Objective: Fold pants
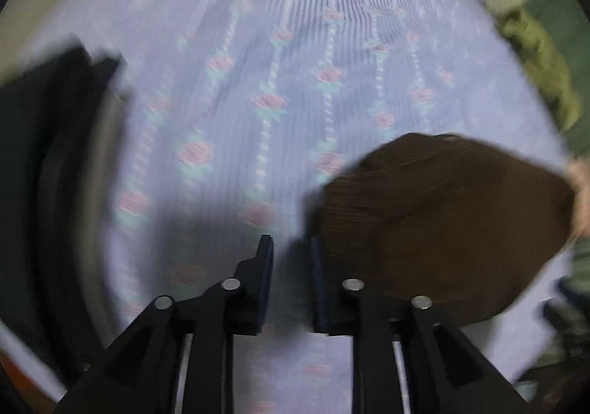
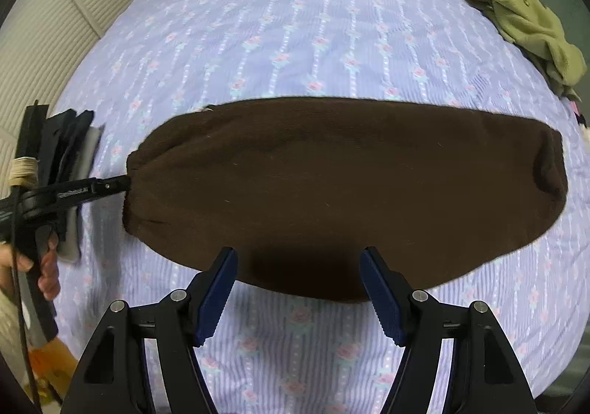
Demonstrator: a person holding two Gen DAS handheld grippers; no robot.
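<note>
On a lavender bedspread (image 2: 295, 26) patterned with rows of small pink roses lie the folded dark brown fleece pants (image 2: 343, 189), a long flat bundle running left to right across the near middle. The right gripper (image 2: 298, 288) hovers at the bundle's near edge, its blue-padded fingers spread wide apart and holding nothing. The left gripper (image 1: 291, 281) sits at the bundle's left end; its fingers show a narrow gap with nothing between them. A crumpled olive-green garment (image 2: 531, 30) lies at the far right edge.

Home bedroom: floral bedspread (image 2: 332, 26), louvered closet doors (image 2: 55, 45).
</note>
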